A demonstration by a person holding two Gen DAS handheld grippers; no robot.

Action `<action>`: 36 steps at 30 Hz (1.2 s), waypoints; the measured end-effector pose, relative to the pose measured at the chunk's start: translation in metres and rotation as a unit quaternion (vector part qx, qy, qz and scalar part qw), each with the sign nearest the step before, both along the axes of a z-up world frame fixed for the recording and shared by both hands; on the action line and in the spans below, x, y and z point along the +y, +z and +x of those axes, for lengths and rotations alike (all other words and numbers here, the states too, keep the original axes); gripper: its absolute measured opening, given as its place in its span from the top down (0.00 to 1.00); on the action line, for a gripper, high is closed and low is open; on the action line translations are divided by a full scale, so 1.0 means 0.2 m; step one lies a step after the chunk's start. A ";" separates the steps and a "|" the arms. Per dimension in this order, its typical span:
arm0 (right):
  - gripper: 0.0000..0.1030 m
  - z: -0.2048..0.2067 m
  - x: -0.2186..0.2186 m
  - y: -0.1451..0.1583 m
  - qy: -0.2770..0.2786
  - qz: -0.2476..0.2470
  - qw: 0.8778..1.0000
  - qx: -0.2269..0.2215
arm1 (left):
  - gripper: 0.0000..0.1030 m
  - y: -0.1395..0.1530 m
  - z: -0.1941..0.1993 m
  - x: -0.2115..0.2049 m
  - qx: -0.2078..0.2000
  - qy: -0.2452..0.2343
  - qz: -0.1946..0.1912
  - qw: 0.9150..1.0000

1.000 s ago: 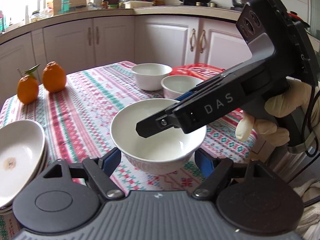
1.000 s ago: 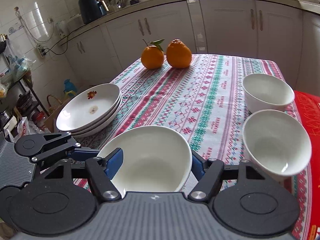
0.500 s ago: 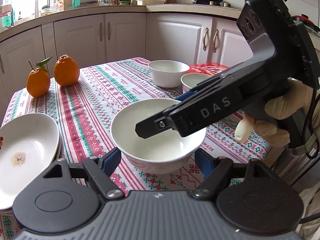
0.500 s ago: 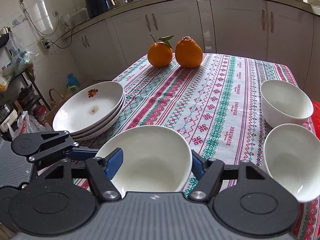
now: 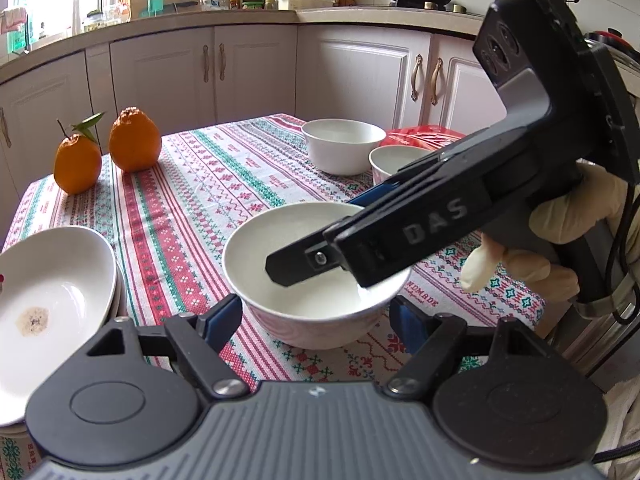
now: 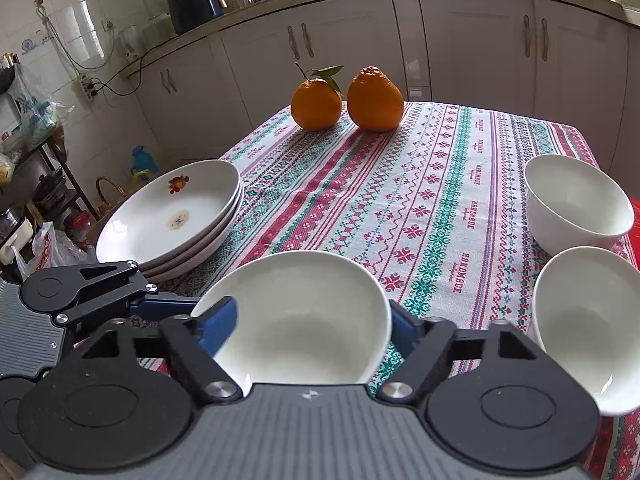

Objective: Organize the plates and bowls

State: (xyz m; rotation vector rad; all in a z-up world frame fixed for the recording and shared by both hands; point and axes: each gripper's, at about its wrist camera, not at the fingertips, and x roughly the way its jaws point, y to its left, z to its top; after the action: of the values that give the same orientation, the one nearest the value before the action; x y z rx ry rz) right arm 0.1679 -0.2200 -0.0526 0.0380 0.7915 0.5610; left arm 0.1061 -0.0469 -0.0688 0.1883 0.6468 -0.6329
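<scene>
A white bowl [image 5: 304, 280] sits between the open fingers of my left gripper [image 5: 316, 316], near the table's front edge. My right gripper [image 6: 312, 328] also has this bowl [image 6: 296, 316] between its jaws; one blue pad [image 6: 218, 326] lies inside the rim, the other outside the far wall, and the jaws look shut on it. Its body reaches over the bowl in the left wrist view [image 5: 400, 236]. Two more white bowls [image 6: 576, 204] [image 6: 580, 320] stand at the right. A stack of white plates [image 6: 172, 216] stands at the left.
Two oranges [image 6: 348, 98] stand at the far end of the patterned tablecloth [image 6: 400, 200]. A red item [image 5: 420, 138] lies behind the bowls. Kitchen cabinets [image 5: 240, 72] surround the table. The plate stack [image 5: 52, 300] overhangs the left table edge.
Both grippers and the bowl between them have shifted together: the oranges, plates and other bowls slide across both views. The hold on the bowl looks the same.
</scene>
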 end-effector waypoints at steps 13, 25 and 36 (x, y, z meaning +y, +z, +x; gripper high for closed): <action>0.00 -0.09 -0.06 0.06 -0.029 -0.027 0.999 -0.035 | 0.08 0.05 -0.06 0.04 -0.006 0.006 -0.011 1.000; 0.00 -0.31 -0.22 0.14 -0.103 -0.103 0.983 -0.107 | 0.04 0.19 -0.11 -0.03 -0.038 -0.023 -0.002 0.999; 0.00 -0.40 -0.40 0.11 -0.160 -0.131 0.970 -0.126 | 0.03 0.27 -0.02 -0.22 -0.051 -0.082 0.021 0.995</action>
State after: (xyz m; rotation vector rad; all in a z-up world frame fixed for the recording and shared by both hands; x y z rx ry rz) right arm 0.0886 -0.2991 -0.0305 -0.1450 0.5903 0.1480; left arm 0.1023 -0.0914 -0.0138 0.3132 0.5507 -0.7619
